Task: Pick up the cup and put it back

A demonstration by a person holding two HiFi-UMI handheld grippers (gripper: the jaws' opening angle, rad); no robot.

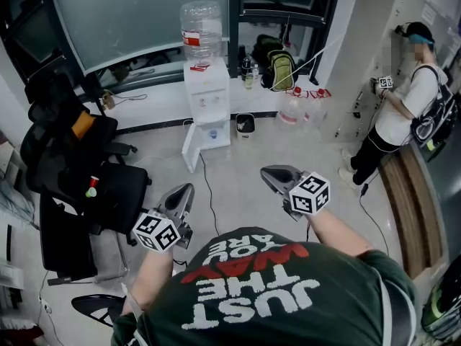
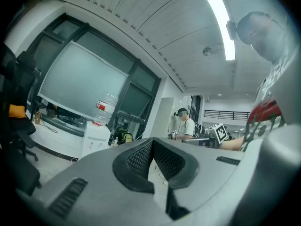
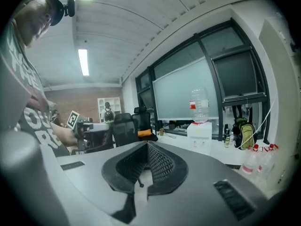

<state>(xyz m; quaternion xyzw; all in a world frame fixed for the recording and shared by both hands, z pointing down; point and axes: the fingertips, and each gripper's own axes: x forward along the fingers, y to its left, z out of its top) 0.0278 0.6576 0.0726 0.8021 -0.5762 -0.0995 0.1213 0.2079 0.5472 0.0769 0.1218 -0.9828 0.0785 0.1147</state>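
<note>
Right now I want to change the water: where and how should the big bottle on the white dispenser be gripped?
Take the water bottle by its ribbed middle, from both sides. It stands upside down, neck sunk in the white dispenser, and its body looks too wide for one pair of jaws. Probably press it between the shut left gripper and right gripper.

Water dispenser (image 1: 207, 96), black chair (image 1: 75, 175), backpack (image 1: 282, 69)
</note>
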